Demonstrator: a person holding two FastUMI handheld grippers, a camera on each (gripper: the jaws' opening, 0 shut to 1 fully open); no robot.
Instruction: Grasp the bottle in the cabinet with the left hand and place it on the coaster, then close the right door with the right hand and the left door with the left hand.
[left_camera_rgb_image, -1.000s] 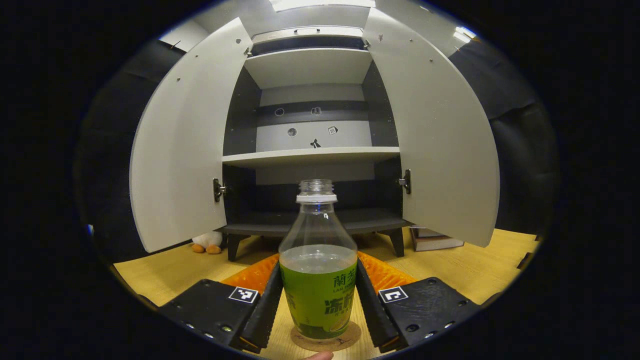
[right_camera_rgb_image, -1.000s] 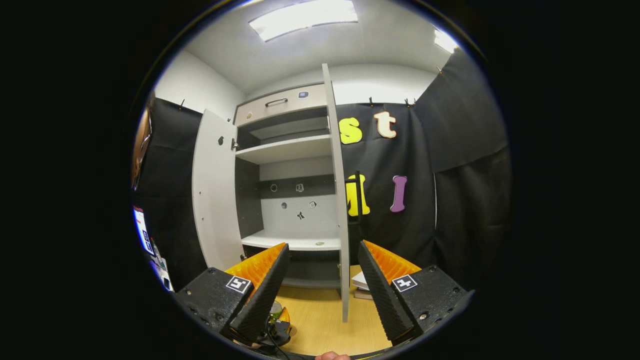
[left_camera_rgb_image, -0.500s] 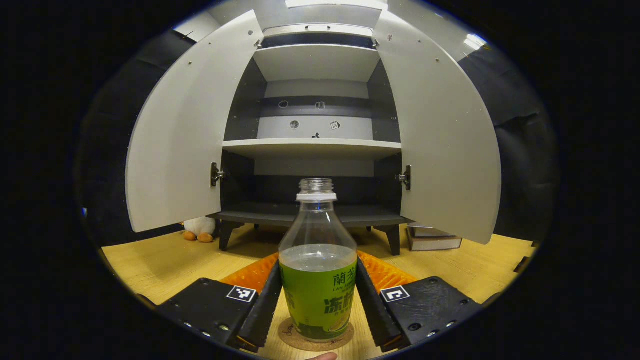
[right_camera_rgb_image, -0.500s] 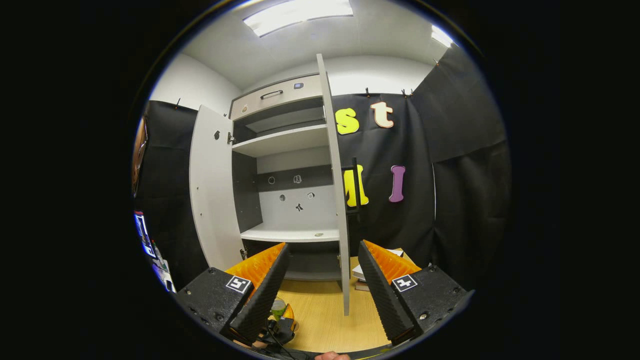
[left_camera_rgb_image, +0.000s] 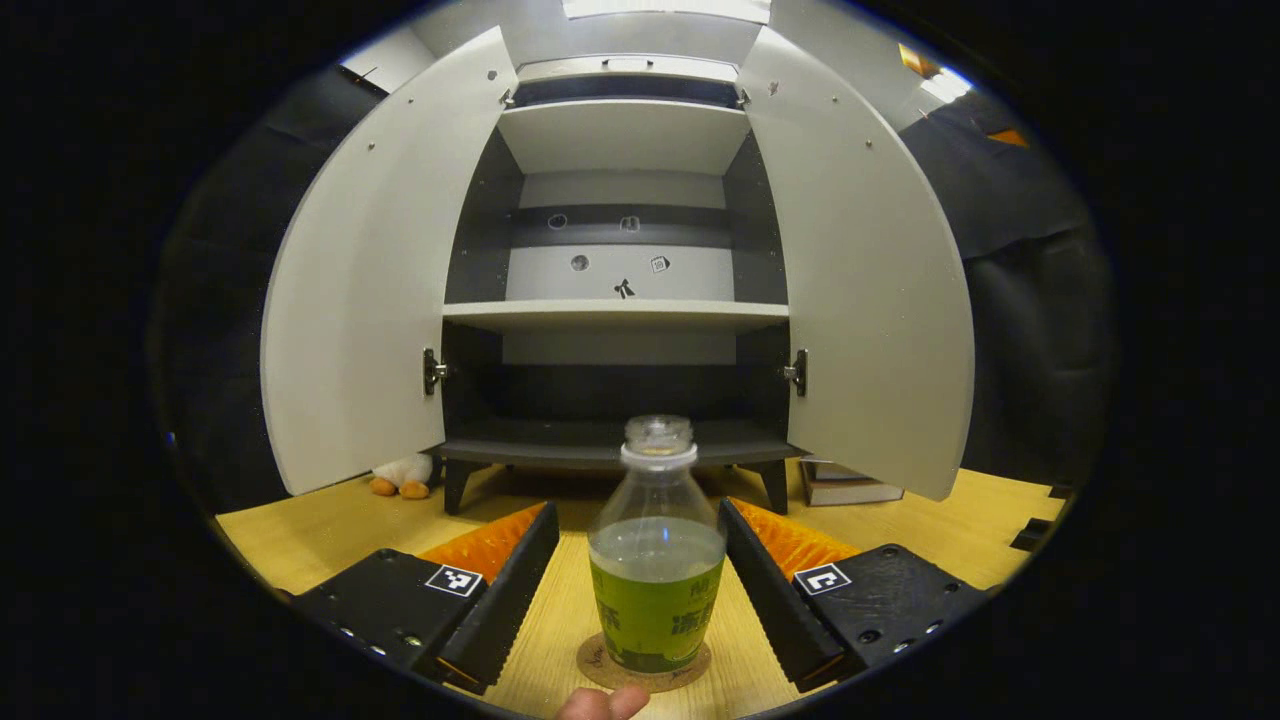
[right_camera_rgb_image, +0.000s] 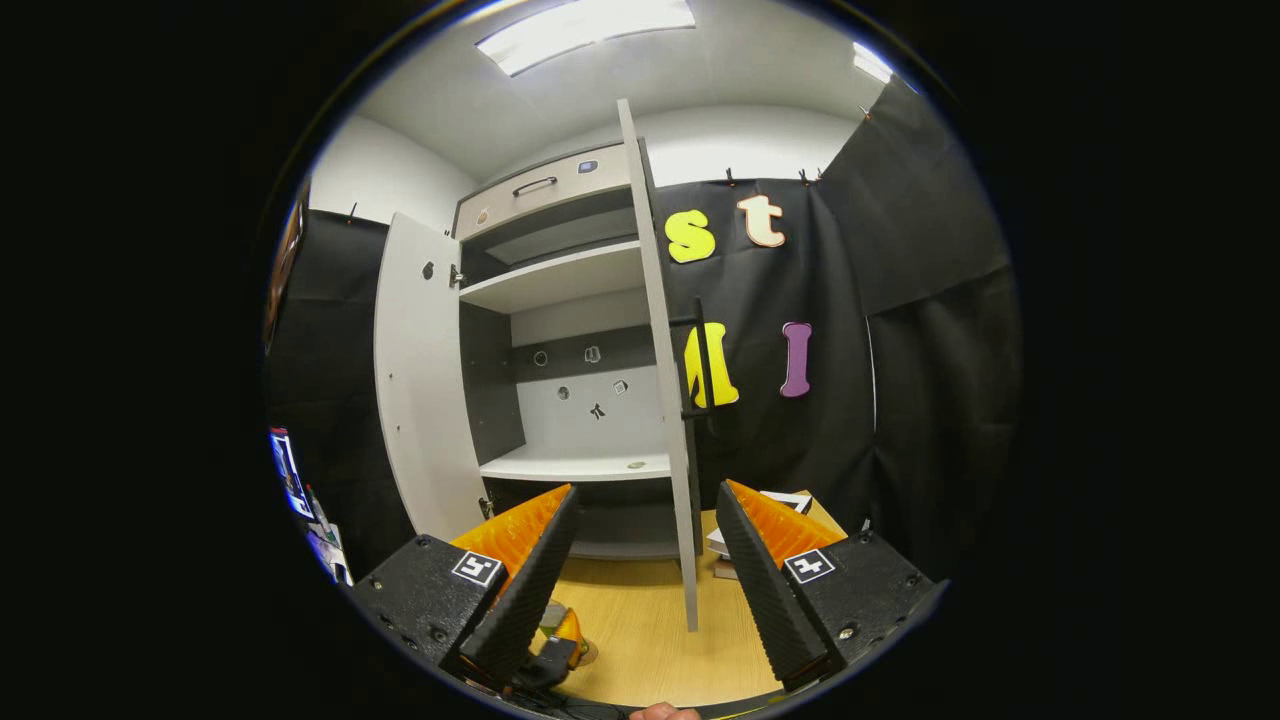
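On the coaster (left_camera_rgb_image: 643, 665) we had the bottle (left_camera_rgb_image: 655, 575) standing, left tongs (left_camera_rgb_image: 633, 590) spread clear of it, right tongs (right_camera_rgb_image: 640, 560) open and empty, both doors (left_camera_rgb_image: 860, 290) unclosed.

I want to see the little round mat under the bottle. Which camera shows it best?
The left gripper view: the coaster lies close, under the bottle, between the open left gripper's fingers. In the right gripper view that spot is tiny, mostly hidden behind a finger.

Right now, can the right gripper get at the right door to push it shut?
Probably yes. The right gripper is open, and the right door stands edge-on just ahead between its fingers, with nothing in between. The bottle on its coaster sits low and off to one side.
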